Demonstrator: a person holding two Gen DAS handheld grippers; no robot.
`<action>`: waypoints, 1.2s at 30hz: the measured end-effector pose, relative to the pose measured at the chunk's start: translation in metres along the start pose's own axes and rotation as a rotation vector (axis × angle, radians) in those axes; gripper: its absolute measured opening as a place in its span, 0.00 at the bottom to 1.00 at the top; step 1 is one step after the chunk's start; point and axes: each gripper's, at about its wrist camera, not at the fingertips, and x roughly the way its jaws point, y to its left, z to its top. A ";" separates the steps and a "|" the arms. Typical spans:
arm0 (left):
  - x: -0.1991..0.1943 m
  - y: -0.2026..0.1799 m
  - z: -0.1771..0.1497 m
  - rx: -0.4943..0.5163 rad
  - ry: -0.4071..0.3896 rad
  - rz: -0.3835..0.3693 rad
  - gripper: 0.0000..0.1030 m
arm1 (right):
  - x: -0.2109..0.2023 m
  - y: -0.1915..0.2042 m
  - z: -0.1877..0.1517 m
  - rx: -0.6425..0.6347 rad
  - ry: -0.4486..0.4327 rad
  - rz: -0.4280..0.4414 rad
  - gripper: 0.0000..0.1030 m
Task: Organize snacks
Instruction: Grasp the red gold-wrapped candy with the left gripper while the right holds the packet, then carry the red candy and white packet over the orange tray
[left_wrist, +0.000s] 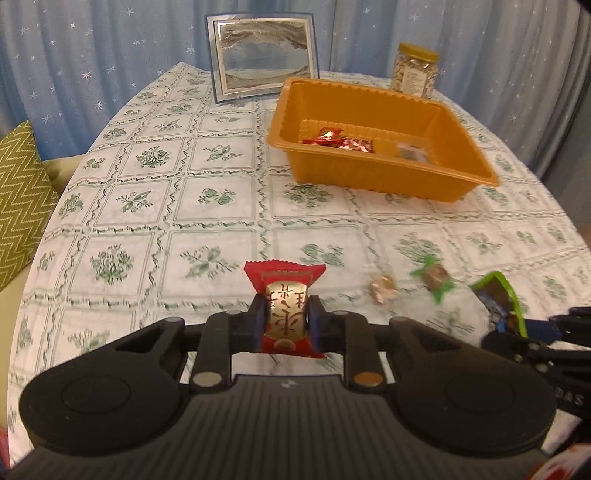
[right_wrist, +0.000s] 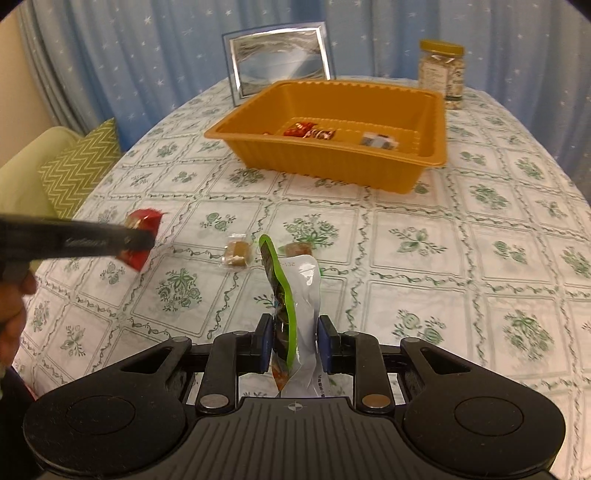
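Far left there's a green zigzag cushion (left_wrist: 20, 195) off the table edge, then the floral tablecloth (left_wrist: 147, 206) takes over. The left gripper (left_wrist: 285, 320) has its jaws closed tight on a red and gold snack packet (left_wrist: 285, 308), squeezing it from both sides, packet standing upright right between the blue pads and held up off the cloth. From the right wrist view you can see that same packet (right_wrist: 142, 236) sticking out past the tip of the left gripper (right_wrist: 142, 240), blurry though.

Moving right, a small clear-wrapped candy (right_wrist: 236, 254) lies on the cloth, and just beside it a green-wrapped candy (left_wrist: 434, 277), both loose and apart from either gripper. The right gripper (right_wrist: 295, 341) is clamped on a green-edged pouch (right_wrist: 291, 306), which stands on edge between the fingers and pokes forward past them; its silver back faces right.

Further back sits the orange tray (right_wrist: 432, 122), well apart from both grippers, with a couple of red wrapped snacks (right_wrist: 310, 131) and a grey-white packet (right_wrist: 378, 141) lying inside. Behind it a picture frame (right_wrist: 279, 59), and at far right a jar of nuts (right_wrist: 441, 72) with a yellow lid.
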 end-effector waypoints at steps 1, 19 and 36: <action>-0.005 -0.002 -0.002 -0.006 -0.001 -0.006 0.20 | -0.003 0.000 0.000 0.004 -0.004 -0.004 0.25; -0.067 -0.038 -0.027 -0.008 -0.009 -0.058 0.20 | -0.054 0.007 -0.002 0.052 -0.072 -0.037 0.25; -0.078 -0.047 -0.015 0.001 -0.038 -0.067 0.20 | -0.070 0.000 0.003 0.078 -0.098 -0.049 0.25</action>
